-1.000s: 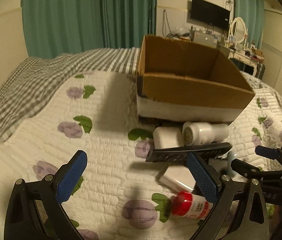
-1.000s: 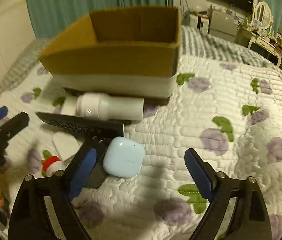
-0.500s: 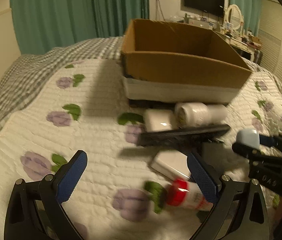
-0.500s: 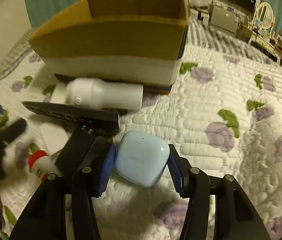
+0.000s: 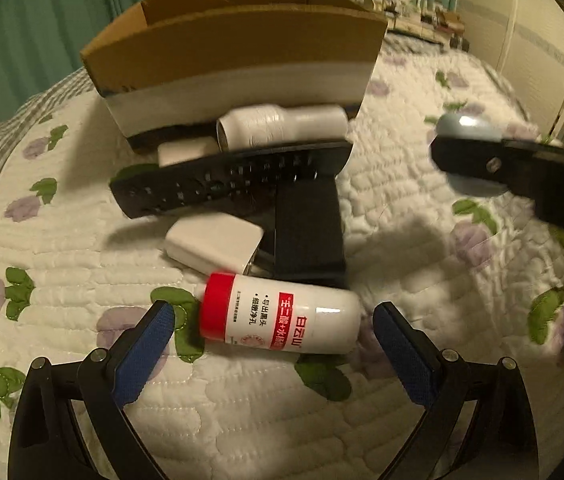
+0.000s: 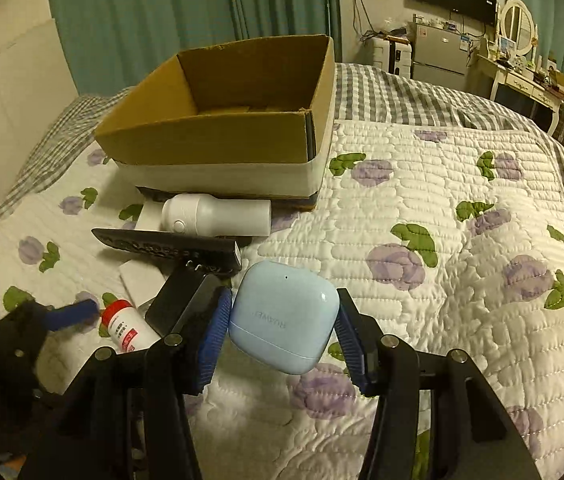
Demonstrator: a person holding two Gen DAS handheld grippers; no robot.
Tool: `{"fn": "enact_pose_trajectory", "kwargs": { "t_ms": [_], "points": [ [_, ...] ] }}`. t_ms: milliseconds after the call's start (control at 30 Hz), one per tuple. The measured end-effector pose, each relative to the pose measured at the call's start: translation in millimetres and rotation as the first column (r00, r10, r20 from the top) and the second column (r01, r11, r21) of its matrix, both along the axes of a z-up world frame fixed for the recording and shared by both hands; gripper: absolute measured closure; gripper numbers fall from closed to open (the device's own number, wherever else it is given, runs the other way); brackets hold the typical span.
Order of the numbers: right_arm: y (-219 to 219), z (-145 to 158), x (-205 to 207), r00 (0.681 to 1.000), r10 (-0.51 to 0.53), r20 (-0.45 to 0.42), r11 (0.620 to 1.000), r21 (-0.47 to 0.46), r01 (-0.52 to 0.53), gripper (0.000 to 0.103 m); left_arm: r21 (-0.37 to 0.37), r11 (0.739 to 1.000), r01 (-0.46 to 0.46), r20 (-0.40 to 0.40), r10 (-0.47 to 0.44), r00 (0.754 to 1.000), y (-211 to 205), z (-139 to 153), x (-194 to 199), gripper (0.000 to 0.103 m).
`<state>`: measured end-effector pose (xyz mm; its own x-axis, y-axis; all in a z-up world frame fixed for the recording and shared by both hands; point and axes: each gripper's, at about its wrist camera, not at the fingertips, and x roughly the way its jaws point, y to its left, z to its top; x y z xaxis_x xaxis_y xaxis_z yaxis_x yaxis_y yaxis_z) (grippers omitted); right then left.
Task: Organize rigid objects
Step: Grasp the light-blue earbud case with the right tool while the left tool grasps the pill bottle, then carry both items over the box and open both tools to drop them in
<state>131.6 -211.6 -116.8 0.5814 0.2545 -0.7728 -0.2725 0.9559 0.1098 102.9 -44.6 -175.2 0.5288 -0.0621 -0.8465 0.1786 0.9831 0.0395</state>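
Note:
My right gripper (image 6: 282,326) is shut on a light blue earbud case (image 6: 283,316) and holds it above the quilt; the case also shows in the left wrist view (image 5: 467,128). My left gripper (image 5: 272,326) is open, its fingers on either side of a white bottle with a red cap (image 5: 282,322) that lies on the quilt. Beyond it lie a white charger (image 5: 214,242), a black wallet (image 5: 307,232), a black remote (image 5: 230,180) and a white cylinder (image 5: 282,126). An open cardboard box (image 6: 222,120) stands behind them.
The flowered quilt (image 6: 461,240) spreads to the right of the pile. A grey checked blanket (image 6: 401,92) lies behind the box. Green curtains, a television and a dressing table stand at the back of the room.
My right gripper closed on the blue case and lifted it off the quilt. My left gripper moved forward and down to straddle the red-capped bottle.

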Motion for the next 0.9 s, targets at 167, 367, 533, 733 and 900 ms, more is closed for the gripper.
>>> {"fn": "enact_pose_trajectory", "kwargs": {
  "t_ms": [167,367,533,733,900],
  "points": [
    [-1,-2,-1,1.0,0.005,-0.007,1.0,0.003,-0.005,0.051,0.02,1.0,-0.021,-0.03,0.022,0.999,0,-12,8,0.004],
    [2,2,-5,1.0,0.006,0.001,1.0,-0.012,-0.006,0.051,0.03,1.0,0.006,0.087,-0.008,0.996,-3,14,-8,0.013],
    [3,11,-15,1.0,0.0,0.024,1.0,-0.024,0.001,0.051,0.006,1.0,0.03,0.054,-0.03,0.998,-3,12,-9,0.018],
    [1,12,-18,1.0,-0.007,0.026,1.0,-0.026,0.007,0.051,0.0,1.0,0.03,0.017,-0.03,0.999,-6,-1,-2,0.017],
    [-1,12,-17,1.0,-0.009,0.024,1.0,-0.017,0.01,0.051,0.017,0.999,0.045,0.034,-0.046,0.998,-11,5,-7,0.025]
  ]
}}
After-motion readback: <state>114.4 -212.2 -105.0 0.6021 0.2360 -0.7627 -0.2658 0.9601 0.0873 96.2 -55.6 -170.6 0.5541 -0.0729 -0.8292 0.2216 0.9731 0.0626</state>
